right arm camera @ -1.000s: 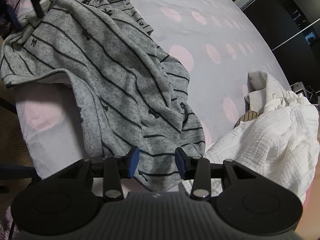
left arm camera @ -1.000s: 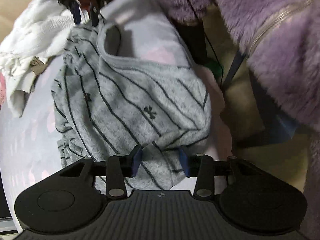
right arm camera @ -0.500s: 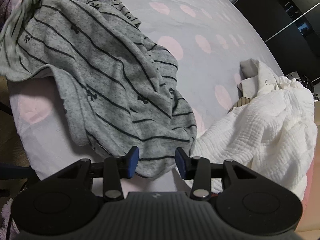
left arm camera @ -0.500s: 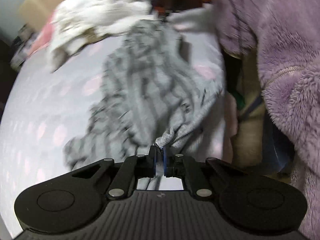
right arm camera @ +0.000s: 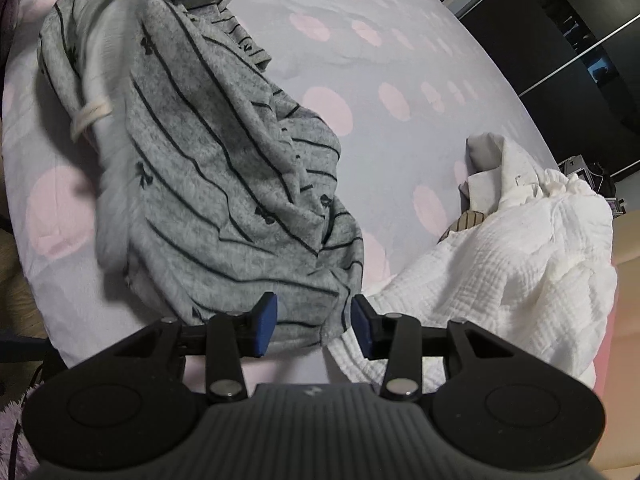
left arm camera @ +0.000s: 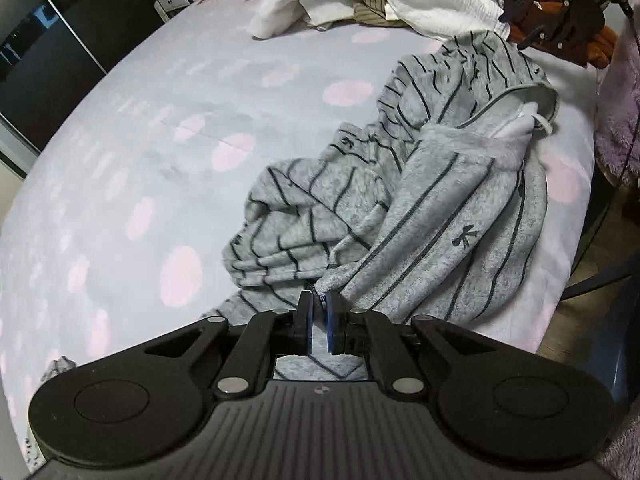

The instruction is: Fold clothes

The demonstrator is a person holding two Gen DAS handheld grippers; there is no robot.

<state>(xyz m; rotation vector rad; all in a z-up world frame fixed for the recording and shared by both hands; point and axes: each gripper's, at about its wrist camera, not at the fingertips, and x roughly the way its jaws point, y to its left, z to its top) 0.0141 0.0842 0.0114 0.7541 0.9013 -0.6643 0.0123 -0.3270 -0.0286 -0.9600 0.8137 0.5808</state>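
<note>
Here, garment: one grey striped top (left arm camera: 436,216), lying crumpled on the bed (left arm camera: 160,128) near its edge, one side lifted and turned over so the paler fleecy inside shows.
Handling: I judge it soft, light and limp; it will sag and bunch wherever I am not holding it, so hems and corners are the places to take, not the middle.
My left gripper (left arm camera: 319,316): fingers clenched on a hem edge of the top, the cloth running up from the pinch.
My right gripper (right arm camera: 313,322): fingers apart at the top's opposite end, cloth lying between them but not pressed; that bottom corner looks the sensible second hold.
Beyond the top: one heap of white laundry (right arm camera: 516,260), touching the top's end by my right fingers, with something brown striped tucked under it.
Count: one grey top, one white heap, two grippers.
Beside the bed: a purple fleecy sleeve (left arm camera: 616,120).
</note>
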